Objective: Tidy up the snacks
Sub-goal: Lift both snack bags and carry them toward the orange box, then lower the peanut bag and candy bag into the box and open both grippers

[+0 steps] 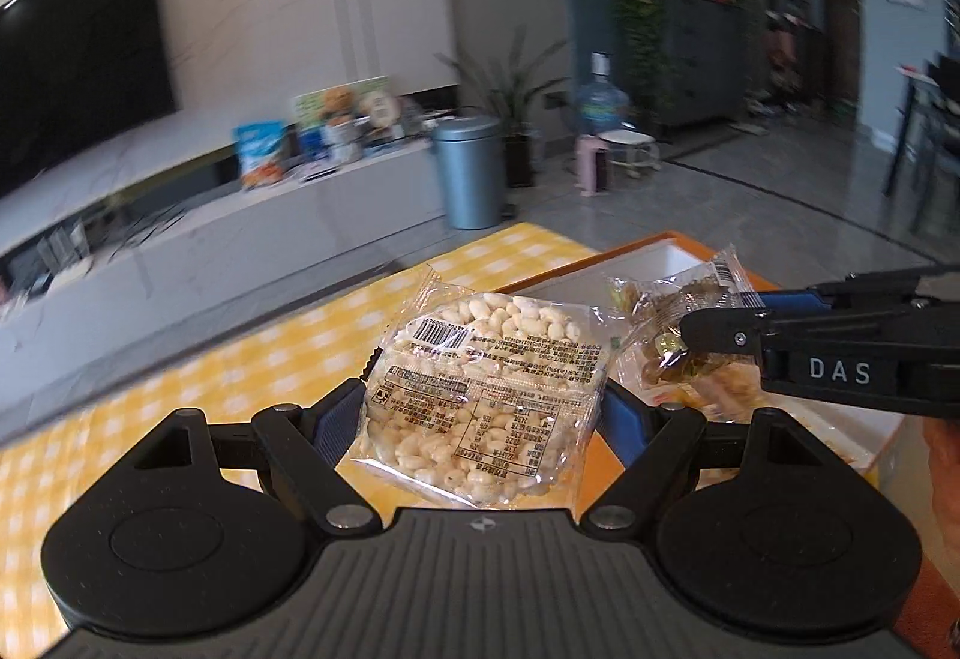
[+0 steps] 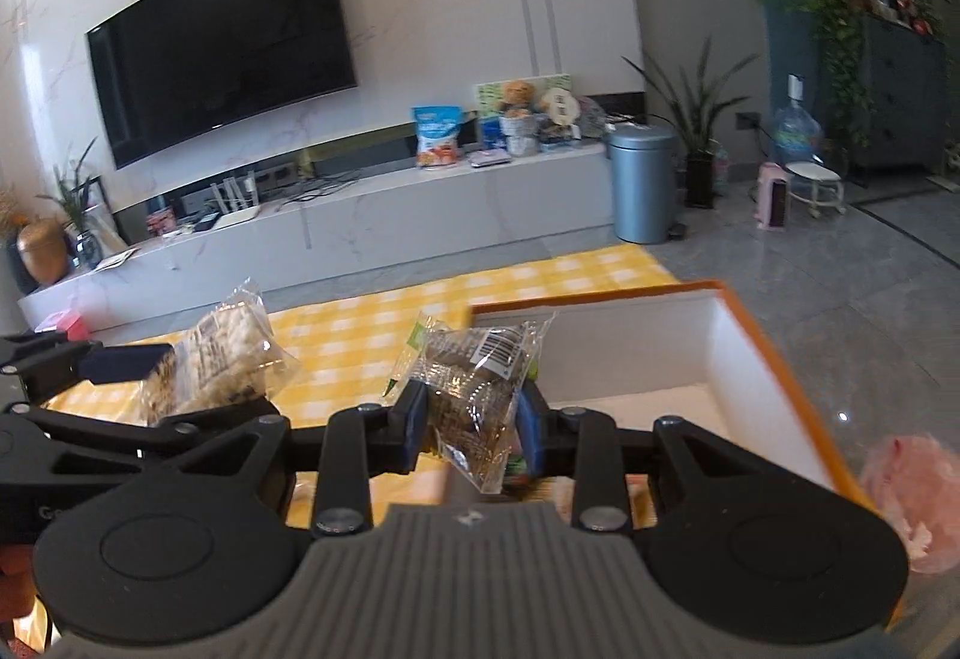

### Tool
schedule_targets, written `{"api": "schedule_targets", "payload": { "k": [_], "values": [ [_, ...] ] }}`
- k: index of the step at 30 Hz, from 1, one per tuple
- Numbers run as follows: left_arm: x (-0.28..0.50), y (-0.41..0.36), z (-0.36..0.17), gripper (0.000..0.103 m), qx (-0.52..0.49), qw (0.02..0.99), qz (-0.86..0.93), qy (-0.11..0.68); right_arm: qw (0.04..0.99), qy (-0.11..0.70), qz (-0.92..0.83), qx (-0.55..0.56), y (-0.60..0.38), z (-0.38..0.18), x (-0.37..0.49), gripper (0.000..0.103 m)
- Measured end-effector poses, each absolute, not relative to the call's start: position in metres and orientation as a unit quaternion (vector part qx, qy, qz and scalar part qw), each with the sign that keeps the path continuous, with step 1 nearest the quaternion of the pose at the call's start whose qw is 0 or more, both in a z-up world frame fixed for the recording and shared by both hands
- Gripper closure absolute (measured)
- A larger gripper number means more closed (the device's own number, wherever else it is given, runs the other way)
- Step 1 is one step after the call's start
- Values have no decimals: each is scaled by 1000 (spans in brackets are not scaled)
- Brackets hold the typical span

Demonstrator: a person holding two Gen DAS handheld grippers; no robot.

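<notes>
Behind your work surface stands a marble wall with a dark television (image 2: 222, 41) at the upper left of the right wrist view, a long white cabinet (image 2: 360, 233) below it carrying a blue snack bag (image 2: 438, 135) and other packets, and a grey-blue bin (image 2: 643, 185) on the tiled floor to its right. Your yellow checked tablecloth (image 1: 240, 359) fills the lower left of the left wrist view. At the centre of that view your left gripper (image 1: 483, 413) is clamped on a clear packet of puffed rice cake (image 1: 480, 389), its blue pads pressing both sides, label and barcode facing the camera, held up above the cloth. Just to its right, your right gripper (image 2: 473, 428) comes in from the right edge of the left wrist view, closed narrow on a clear packet of dark snack (image 2: 474, 389); in the right wrist view that packet sits squeezed between the pads at centre frame, barcode uppermost. The two packets hang side by side, near each other but apart. Beyond and beneath the dark packet lies an orange-rimmed box (image 2: 774, 359) with white inner walls, open at the top, filling the right half of the right wrist view. Something pink and blurred (image 2: 906, 491) shows at the lower right edge; you cannot tell what it is.
</notes>
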State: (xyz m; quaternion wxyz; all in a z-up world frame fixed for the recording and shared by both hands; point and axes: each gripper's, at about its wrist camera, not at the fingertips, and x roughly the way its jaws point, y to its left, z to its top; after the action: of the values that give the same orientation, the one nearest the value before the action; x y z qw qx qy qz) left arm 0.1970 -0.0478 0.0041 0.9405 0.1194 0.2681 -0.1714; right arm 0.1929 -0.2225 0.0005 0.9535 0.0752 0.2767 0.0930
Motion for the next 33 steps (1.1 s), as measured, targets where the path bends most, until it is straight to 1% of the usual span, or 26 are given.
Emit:
{"api": "schedule_targets", "payload": {
  "k": [7,12,16,27,33],
  "values": [
    [215,-109,1,9,187,917,-242,255,951,300,54,59,-269,-3,215,73],
    [231,-142,-18,9,251,892,-269,263,941,328,44,66,-297,-7,241,73],
    [245,-158,-35,9,296,867,-286,280,938,343,33,43,-307,-10,260,73],
    [290,-179,-80,9,344,827,-300,330,916,394,46,-51,-301,-38,309,72],
    [303,-181,-97,9,349,821,-298,339,905,418,61,-61,-298,-51,329,72]
  ]
}}
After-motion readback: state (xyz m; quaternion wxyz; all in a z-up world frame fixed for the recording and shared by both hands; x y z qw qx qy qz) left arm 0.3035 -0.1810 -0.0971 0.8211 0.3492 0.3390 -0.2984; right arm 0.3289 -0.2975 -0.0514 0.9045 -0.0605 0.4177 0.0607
